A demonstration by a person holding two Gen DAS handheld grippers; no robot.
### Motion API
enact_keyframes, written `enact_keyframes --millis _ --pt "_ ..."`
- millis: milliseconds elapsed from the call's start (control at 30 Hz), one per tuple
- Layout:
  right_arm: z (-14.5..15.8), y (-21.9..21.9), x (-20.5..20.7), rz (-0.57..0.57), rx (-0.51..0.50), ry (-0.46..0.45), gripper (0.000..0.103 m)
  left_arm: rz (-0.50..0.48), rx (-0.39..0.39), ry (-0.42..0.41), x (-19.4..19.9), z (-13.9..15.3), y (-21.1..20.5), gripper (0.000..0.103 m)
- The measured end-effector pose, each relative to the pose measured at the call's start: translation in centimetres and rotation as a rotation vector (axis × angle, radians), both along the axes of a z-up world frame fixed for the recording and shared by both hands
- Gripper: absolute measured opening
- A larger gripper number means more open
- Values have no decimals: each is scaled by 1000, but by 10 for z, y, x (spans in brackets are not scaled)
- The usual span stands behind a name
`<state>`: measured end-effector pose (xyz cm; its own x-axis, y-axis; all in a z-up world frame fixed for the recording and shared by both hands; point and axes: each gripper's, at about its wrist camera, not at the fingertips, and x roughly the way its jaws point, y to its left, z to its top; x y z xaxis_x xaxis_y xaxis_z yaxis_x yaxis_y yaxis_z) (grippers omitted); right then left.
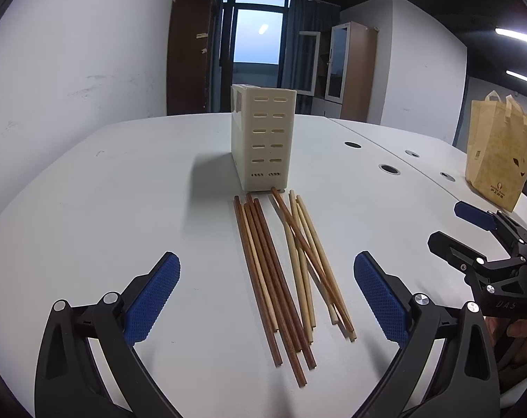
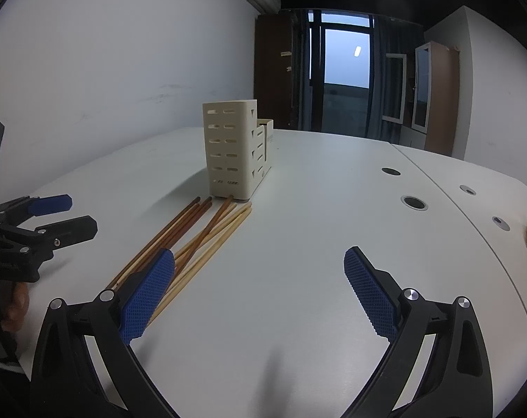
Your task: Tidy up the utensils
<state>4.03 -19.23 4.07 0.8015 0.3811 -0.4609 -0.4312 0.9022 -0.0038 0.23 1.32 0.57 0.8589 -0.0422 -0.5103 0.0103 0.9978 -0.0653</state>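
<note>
Lying flat on the white table [image 1: 106, 188], the chopsticks [image 1: 281, 271] — dark brown ones and pale ones mixed — sit in a loose bunch with their far tips just by the cream utensil holder [image 1: 263, 139] at 12 o'clock. The left gripper [image 1: 267, 296] hangs over them with fingers spread wide. The right gripper [image 2: 260, 292] is spread wide too — the chopsticks lie at its 10 o'clock. A yellow-brown bag [image 1: 500, 149] stands at 2 o'clock

A paper bag [image 1: 500, 149] stands on the white table [image 1: 124, 188].
</note>
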Motion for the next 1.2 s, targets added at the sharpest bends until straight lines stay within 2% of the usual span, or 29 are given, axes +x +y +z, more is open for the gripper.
enact_keyframes --millis 1200 --pt "0 3 -2 -8 -30 -1 99 -13 1 29 0 -12 2 97"
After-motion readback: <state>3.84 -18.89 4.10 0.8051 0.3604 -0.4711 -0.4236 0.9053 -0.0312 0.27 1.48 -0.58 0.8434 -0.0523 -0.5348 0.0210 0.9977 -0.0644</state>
